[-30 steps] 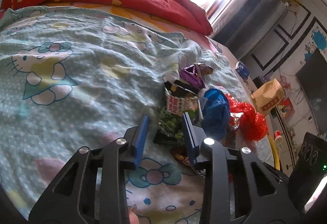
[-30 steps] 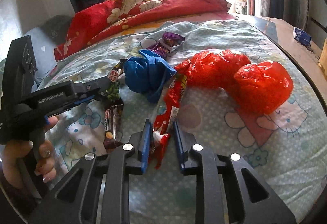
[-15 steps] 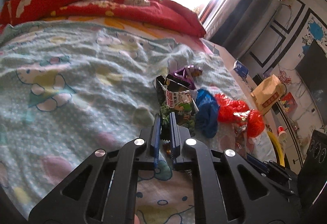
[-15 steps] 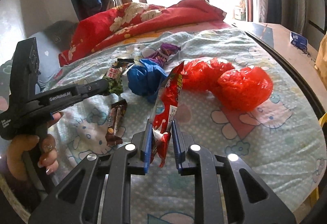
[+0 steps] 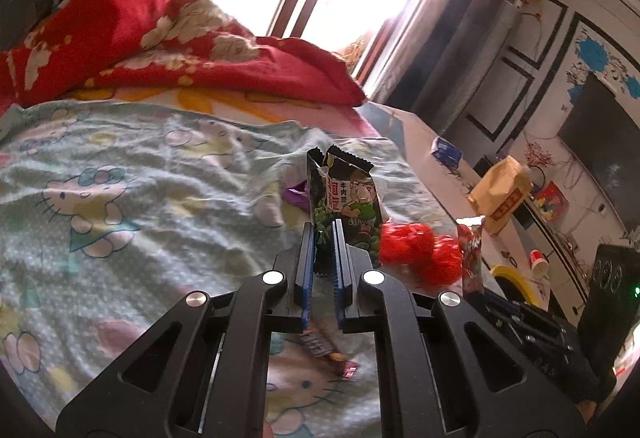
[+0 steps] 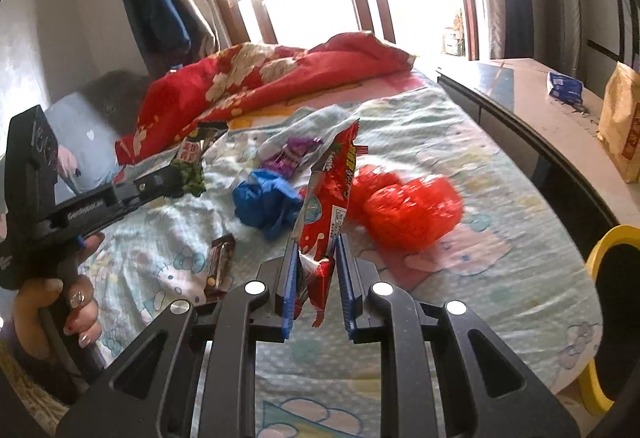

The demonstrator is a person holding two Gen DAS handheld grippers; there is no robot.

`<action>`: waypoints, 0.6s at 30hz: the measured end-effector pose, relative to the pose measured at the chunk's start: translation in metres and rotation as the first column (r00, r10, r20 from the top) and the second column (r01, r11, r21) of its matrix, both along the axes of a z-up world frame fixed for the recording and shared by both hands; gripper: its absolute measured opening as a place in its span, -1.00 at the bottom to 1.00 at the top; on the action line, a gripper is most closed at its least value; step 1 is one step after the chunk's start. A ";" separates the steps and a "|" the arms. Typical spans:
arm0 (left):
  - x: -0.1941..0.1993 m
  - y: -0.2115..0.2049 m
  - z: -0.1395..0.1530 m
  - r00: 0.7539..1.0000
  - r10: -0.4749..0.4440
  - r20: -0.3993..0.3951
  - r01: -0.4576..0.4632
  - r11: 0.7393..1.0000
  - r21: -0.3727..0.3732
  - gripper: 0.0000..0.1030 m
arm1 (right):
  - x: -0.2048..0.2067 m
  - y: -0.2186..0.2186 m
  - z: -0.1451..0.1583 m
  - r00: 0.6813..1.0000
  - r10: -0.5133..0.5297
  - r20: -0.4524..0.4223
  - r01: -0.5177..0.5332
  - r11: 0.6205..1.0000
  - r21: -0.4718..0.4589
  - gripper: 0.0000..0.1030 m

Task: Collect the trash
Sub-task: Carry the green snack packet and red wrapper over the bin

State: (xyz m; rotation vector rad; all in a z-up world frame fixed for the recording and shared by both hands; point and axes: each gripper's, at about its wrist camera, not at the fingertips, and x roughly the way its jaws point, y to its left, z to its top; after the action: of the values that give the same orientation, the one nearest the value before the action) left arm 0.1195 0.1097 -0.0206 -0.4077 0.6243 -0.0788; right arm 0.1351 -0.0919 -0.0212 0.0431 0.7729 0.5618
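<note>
The left claw (image 5: 323, 238) is narrowed almost to nothing, its blue-padded fingers pinching the bottom edge of a green snack packet (image 5: 348, 198). The packet stands upright out of the grip, lifted clear of the bedsheet (image 5: 140, 178), with its torn black top edge uppermost. From the right wrist view the same packet (image 6: 192, 162) shows at the tip of the left claw, and a person's hand (image 6: 60, 302) wraps the handle below it.

The right claw (image 6: 318, 258) is partly closed, a narrow gap between its fingers, and it grips the lower end of a red snack wrapper (image 6: 332, 190). The wrapper rises upright from the fingers, off the bed, with a crumpled tail hanging down between the pads.

On the sheet lie the other pieces of trash: a crumpled blue bag (image 6: 264, 202) just left of the red wrapper, a red plastic bag (image 6: 408, 210) bunched in two lumps to the right, a purple wrapper (image 6: 292, 154) farther back near the folds of the sheet, and a brown candy bar wrapper (image 6: 219, 266) flat on the bed near the left finger of the right claw. A red floral quilt (image 6: 272, 78) is heaped at the head of the bed. A yellow-rimmed bin (image 6: 612, 302) stands beside the bed at the right edge. On the desk (image 6: 532, 94) beyond sit a small blue packet (image 6: 566, 88) and a tan paper bag (image 6: 622, 122).
</note>
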 end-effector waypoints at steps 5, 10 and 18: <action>0.000 -0.021 0.007 0.999 -0.042 0.014 0.042 0.999 0.016 -0.92 | 0.002 -0.017 0.010 0.999 -0.032 0.020 0.032 0.999 0.011 -0.65; 0.002 -0.041 0.014 0.996 -0.086 0.026 0.085 0.996 0.033 -0.92 | 0.004 -0.034 0.019 0.997 -0.066 0.042 0.065 0.998 0.017 -0.65; 0.006 -0.072 0.023 0.987 -0.155 0.043 0.152 0.986 0.066 -0.92 | 0.006 -0.064 0.028 0.990 -0.122 0.066 0.120 0.992 0.025 -0.65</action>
State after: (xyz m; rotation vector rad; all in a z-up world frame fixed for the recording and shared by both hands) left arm 0.1251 0.0378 0.0021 -0.2962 0.6092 -0.2155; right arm 0.1416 -0.1561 0.0065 0.0899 0.6939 0.4538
